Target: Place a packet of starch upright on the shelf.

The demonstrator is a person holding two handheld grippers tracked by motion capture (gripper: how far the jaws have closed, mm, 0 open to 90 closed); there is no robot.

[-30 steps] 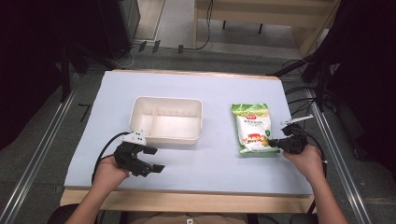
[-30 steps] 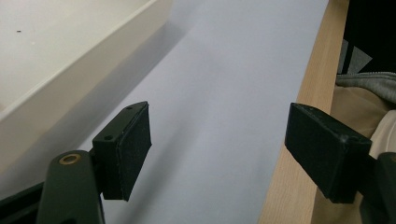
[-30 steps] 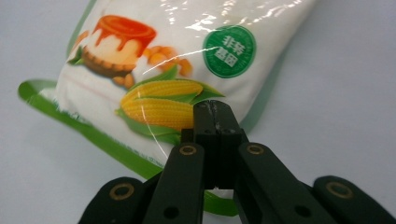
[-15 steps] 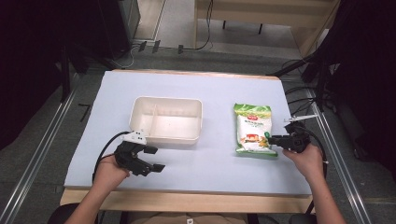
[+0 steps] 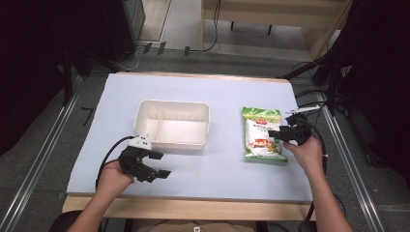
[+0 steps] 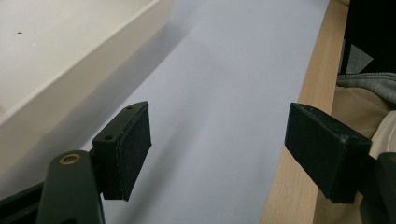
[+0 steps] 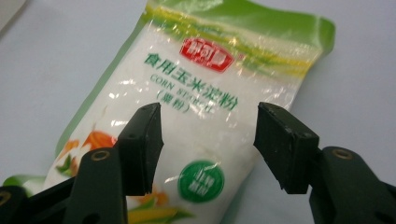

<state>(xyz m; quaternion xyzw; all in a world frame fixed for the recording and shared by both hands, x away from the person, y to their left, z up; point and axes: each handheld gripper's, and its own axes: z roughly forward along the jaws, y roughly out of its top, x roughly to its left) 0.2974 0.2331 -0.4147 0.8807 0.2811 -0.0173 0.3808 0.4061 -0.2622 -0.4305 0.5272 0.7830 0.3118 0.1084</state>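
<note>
Right gripper view looks straight down along the right tongs, whose jaws stand apart with nothing between them yet, hovering over the lower middle of the corn starch bag. The bag lies flat on the pale blue worktop, label up, so a pinch has to come from above or from one edge; the jaws seem set wide to straddle the soft, filled part of the pack rather than its thin sealed border. I judge this as a reach just short of contact, since I cannot tell whether either pad touches the film.

From the high view, the bag sits to the right of the white tray, apart from it, and the right tongs come at it from its right edge, probably so the pack can be carried leftward toward the tray.

The left tongs wait low over the worktop, just in front of the tray's near wall, jaws wide apart and holding nothing. In the left gripper view the tray's wall runs just beside them, a position that looks chosen to steady the tray if it slides.
</note>
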